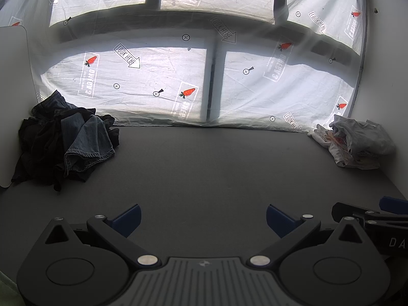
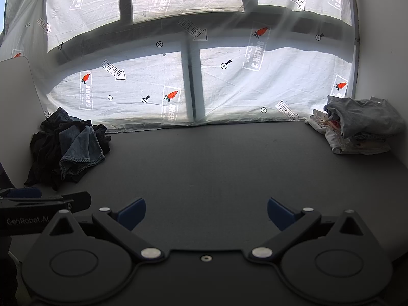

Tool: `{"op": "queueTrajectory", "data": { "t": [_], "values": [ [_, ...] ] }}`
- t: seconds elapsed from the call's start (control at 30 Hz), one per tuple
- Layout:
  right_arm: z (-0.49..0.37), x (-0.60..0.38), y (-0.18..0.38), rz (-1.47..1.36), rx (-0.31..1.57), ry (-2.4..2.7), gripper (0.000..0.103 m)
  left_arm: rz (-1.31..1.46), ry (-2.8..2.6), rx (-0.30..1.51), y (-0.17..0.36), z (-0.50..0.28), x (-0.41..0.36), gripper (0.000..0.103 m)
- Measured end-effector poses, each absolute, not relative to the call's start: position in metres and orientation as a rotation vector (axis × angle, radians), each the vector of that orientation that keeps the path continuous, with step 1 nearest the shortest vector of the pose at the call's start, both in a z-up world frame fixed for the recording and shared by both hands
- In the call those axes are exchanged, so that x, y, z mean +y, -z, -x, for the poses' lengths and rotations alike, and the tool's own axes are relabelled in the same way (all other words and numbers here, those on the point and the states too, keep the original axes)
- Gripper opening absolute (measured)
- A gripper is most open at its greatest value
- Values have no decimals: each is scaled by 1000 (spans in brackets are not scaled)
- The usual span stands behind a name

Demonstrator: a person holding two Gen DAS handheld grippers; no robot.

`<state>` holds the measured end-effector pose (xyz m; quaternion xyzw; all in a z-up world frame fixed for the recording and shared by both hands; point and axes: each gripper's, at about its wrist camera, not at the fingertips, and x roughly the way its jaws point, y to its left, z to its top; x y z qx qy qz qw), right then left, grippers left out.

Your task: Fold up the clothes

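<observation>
A heap of dark unfolded clothes [image 1: 66, 142], black pieces with blue denim on top, lies at the table's far left; it also shows in the right wrist view [image 2: 70, 148]. A stack of light folded clothes [image 1: 357, 142], grey on white, sits at the far right, and shows in the right wrist view [image 2: 362, 127] too. My left gripper [image 1: 202, 219] is open and empty, low over the near table. My right gripper [image 2: 206, 214] is open and empty beside it. Each gripper's side shows in the other's view: the right one [image 1: 369, 216], the left one [image 2: 43, 201].
The dark grey table [image 1: 204, 168] runs back to a white printed sheet [image 1: 158, 84] hung over windows. A white panel [image 1: 12, 102] stands at the left edge and a white wall [image 2: 382, 63] at the right.
</observation>
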<state>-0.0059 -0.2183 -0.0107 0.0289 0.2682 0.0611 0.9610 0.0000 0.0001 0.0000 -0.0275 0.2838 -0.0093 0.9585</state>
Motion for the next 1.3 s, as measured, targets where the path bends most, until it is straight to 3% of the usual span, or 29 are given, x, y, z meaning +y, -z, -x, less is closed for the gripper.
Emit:
{"op": "queueTrajectory", "data": {
  "t": [1.3],
  "values": [
    [13, -222, 14, -57, 537, -117, 103, 55, 21, 572, -4, 4, -3, 103]
  ]
}}
